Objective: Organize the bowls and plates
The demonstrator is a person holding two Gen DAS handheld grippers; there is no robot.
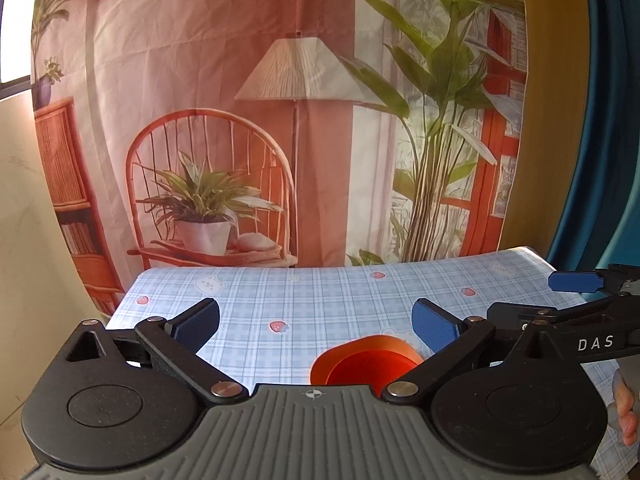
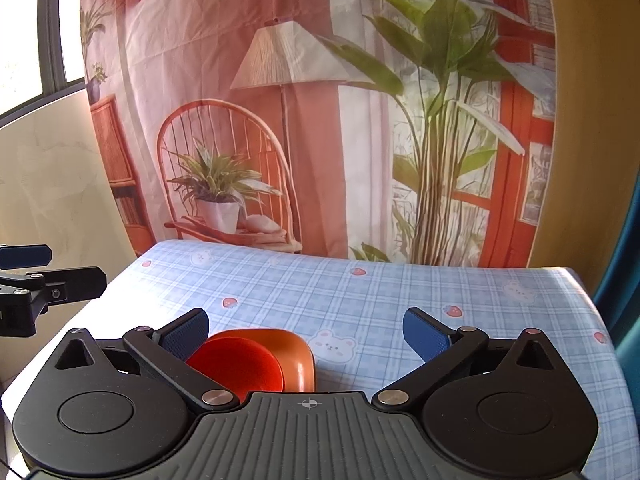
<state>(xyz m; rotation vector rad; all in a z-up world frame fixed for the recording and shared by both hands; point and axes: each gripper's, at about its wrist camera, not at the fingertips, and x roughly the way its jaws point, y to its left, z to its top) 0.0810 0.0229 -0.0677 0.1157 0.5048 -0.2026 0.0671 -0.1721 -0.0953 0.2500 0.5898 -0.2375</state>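
Note:
A red round dish (image 2: 244, 364) sits inside an orange squarish bowl (image 2: 296, 354) on the blue checked tablecloth (image 2: 360, 304), near the front edge. In the left wrist view the red dish (image 1: 372, 372) and orange bowl (image 1: 384, 343) lie low, just inside the right finger. My left gripper (image 1: 316, 326) is open and empty above the cloth. My right gripper (image 2: 306, 332) is open and empty, with the stack beside its left finger. Each gripper shows at the edge of the other's view: the right one (image 1: 576, 282), the left one (image 2: 24, 256).
A printed backdrop (image 2: 280, 120) of a chair, lamp and plants hangs behind the table. A beige wall (image 2: 48, 184) is on the left and a blue curtain (image 1: 600, 120) on the right. The table's far edge (image 2: 360, 260) meets the backdrop.

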